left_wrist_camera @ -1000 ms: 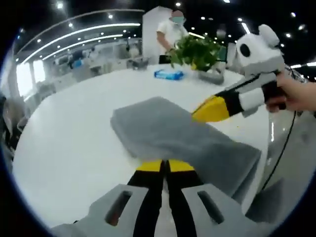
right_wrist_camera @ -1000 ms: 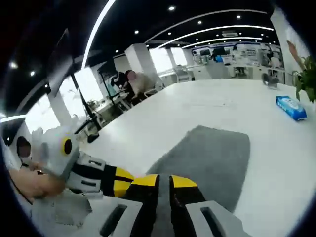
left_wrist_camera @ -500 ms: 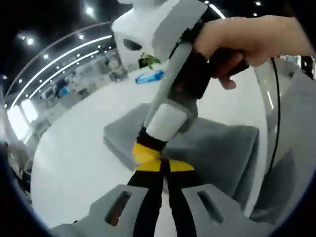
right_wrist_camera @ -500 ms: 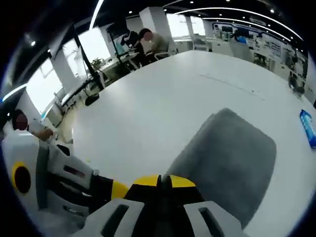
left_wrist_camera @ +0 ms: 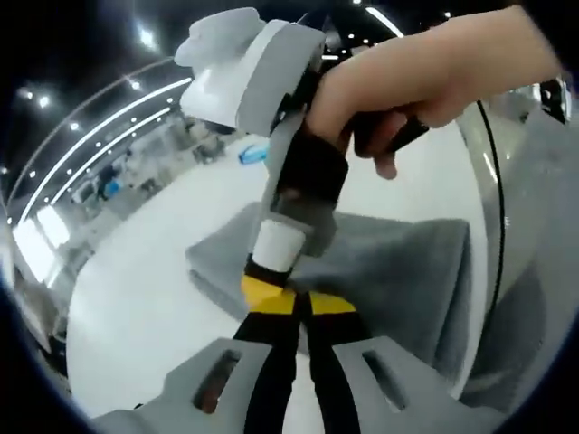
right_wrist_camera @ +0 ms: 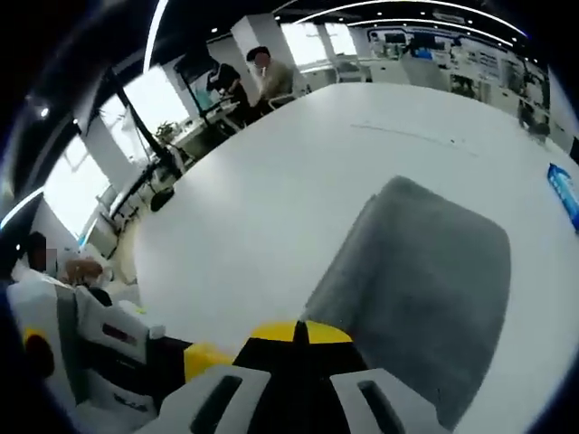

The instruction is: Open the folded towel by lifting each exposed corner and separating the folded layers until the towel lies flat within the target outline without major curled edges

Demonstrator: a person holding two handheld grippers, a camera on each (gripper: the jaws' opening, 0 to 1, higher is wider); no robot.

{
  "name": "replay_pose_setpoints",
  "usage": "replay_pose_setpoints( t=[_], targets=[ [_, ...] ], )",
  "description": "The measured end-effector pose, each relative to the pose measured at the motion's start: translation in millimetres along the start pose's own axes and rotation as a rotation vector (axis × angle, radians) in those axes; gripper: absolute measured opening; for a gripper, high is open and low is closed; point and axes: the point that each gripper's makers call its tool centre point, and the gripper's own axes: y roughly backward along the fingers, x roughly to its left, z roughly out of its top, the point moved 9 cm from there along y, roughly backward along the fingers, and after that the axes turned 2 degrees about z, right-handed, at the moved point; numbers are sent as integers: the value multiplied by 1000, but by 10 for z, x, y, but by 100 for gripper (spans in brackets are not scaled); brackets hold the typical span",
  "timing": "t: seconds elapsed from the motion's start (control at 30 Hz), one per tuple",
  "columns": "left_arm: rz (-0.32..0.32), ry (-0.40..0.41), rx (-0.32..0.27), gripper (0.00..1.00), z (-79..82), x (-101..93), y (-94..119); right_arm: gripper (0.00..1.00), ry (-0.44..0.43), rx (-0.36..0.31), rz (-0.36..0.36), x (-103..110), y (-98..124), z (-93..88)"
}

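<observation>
Each gripper (left_wrist_camera: 301, 303) has 2 black jaws with yellow tips on a grey base with slots. The right gripper (left_wrist_camera: 271, 172) has a white and grey body, a black handle and a thin black cable (left_wrist_camera: 496, 208).

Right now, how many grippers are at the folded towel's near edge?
2. The left gripper and the right gripper meet, tips together, at the grey towel's near edge; the right gripper also comes down from above in the left gripper view.

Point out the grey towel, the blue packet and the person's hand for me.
grey towel (right_wrist_camera: 425, 271), right gripper view, middle of the top folded layer.
blue packet (right_wrist_camera: 564, 191), right gripper view, its visible end at the right edge.
person's hand (left_wrist_camera: 425, 77), left gripper view, back of the hand gripping the right gripper's handle.
</observation>
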Motion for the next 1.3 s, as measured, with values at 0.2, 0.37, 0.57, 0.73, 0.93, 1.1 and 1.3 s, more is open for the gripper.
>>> replay_pose_setpoints(
  t=[0.2,0.37,0.57,0.73,0.93,1.1,1.3],
  targets=[
    [4,-12,-10,1,27,-4,10,0,-13,-36,-3,-45,67,31],
    [8,-27,-19,1,50,-2,17,4,-30,-40,-8,-87,78,44],
    [14,-40,-29,1,68,8,25,6,6,-11,-33,-64,48,49],
    [5,-54,-39,1,85,-14,31,25,128,11,-167,-151,42,62],
    [-14,-83,-42,2,98,-63,18,3,11,67,-93,-148,46,-34],
    [-27,-82,-44,2,106,-87,14,1,3,21,-90,-158,81,-23],
    [-26,-67,-56,2,117,-87,20,0,-49,-7,-72,-198,175,-6]
  ],
)
